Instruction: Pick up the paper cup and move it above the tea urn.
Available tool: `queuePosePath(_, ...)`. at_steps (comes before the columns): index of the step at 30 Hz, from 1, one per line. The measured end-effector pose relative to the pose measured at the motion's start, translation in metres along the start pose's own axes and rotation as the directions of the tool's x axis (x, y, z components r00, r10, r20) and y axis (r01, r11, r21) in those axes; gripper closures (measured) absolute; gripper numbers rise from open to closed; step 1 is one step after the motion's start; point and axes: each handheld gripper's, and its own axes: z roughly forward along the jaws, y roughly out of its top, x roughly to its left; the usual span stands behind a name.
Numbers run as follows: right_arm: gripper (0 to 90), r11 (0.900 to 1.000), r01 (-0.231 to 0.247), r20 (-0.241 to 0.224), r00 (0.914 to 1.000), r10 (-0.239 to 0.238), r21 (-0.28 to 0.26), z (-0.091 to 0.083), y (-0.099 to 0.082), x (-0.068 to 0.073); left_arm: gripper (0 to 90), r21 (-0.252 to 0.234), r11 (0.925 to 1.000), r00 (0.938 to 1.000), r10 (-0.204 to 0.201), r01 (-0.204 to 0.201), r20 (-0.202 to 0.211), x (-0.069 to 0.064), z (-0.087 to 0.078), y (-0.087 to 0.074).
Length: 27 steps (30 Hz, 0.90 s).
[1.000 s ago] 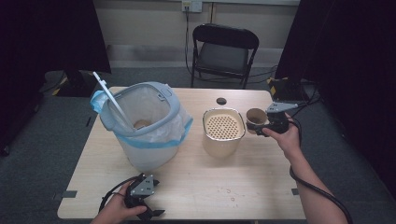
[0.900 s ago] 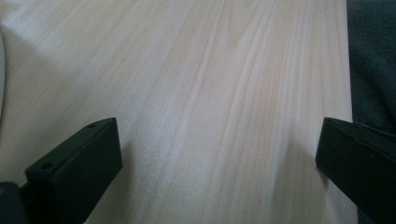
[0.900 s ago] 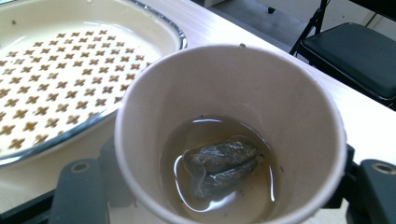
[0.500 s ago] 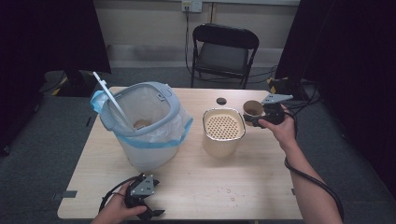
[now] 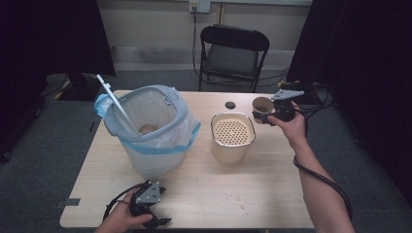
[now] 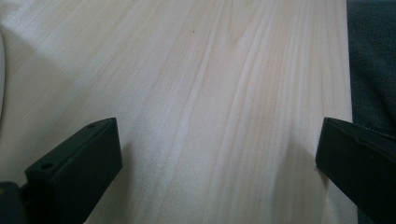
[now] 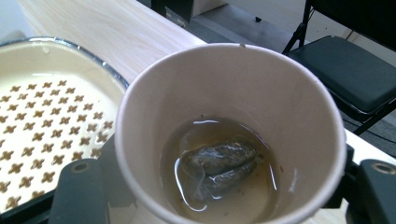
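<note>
My right gripper is shut on a brown paper cup, held just above the table to the right of a cream container with a perforated lid. In the right gripper view the cup tilts slightly and holds pale tea with a wet tea bag; the perforated lid lies at its left. My left gripper rests near the table's front edge, left of centre, its jaws wide apart over bare wood with nothing between them.
A white bin lined with a blue-edged bag stands at the left, its lid raised. A small black cap lies at the back of the table. A black folding chair stands behind the table. Dark carpet surrounds it.
My right gripper has carried the cup up and leftward, closer to the perforated container. The left gripper has stayed where it was.
</note>
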Motion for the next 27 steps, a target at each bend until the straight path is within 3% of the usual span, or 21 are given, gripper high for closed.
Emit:
queuePosePath(9, 27.8, 0.9989, 0.046, 0.013, 0.9989, -0.046, -0.012, 0.003, 0.015, -0.004, 0.0, 0.005, 1.0, 1.0, 0.005, -0.005, -0.003, 0.0, -0.001, 0.0)
queuePosePath(16, 27.9, 0.9954, 0.089, -0.003, 0.996, -0.09, -0.036, 0.004, 0.028, -0.008, 0.0, 0.005, 1.0, 1.0, 0.002, -0.002, 0.003, 0.0, 0.0, 0.0)
queuePosePath(27, 27.9, 0.9948, 0.095, -0.012, 0.9954, -0.095, -0.038, 0.007, 0.029, -0.005, 0.0, 0.002, 1.0, 1.0, 0.005, -0.005, 0.0, 0.0, 0.0, 0.0)
